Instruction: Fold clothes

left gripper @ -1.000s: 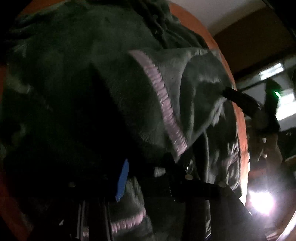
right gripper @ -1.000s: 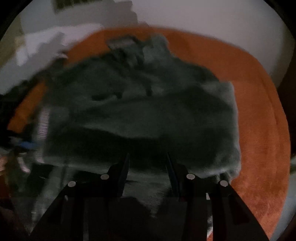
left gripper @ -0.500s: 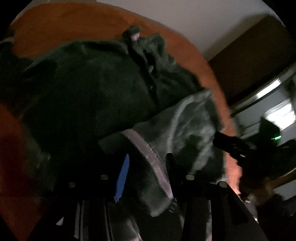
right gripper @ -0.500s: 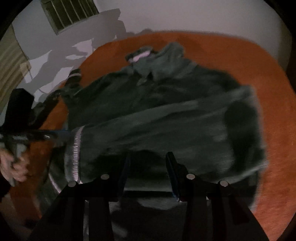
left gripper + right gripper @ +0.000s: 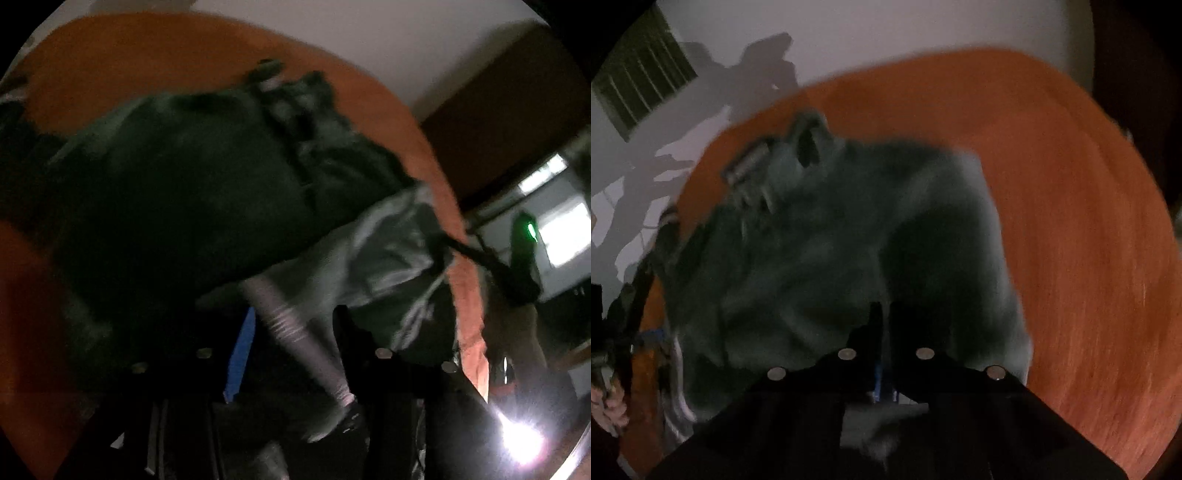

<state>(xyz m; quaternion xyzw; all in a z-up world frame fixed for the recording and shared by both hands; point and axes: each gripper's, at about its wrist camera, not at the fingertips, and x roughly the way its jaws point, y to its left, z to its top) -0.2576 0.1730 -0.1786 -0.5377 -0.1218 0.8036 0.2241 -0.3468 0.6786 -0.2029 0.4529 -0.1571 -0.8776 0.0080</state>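
A dark green shirt (image 5: 192, 206) with a pale striped hem band (image 5: 291, 328) lies on an orange cloth-covered surface (image 5: 122, 70). My left gripper (image 5: 291, 332) stands open, and the hem band runs loose between its fingers. My right gripper (image 5: 886, 317) is shut on the lower edge of the shirt (image 5: 827, 240), its fingers close together on the fabric. The collar (image 5: 809, 140) lies at the far side. The right gripper also shows in the left wrist view (image 5: 476, 254), at the shirt's right corner. The frames are blurred.
The orange surface (image 5: 1071, 221) spreads wide to the right of the shirt. A pale wall with a vent (image 5: 639, 81) is behind. A bright light (image 5: 524, 443) glares at the lower right. A hand (image 5: 607, 402) on the left gripper shows at the left edge.
The right gripper's fingers have closed on the shirt's lower edge. The left gripper has drawn back, and more of the orange surface shows.
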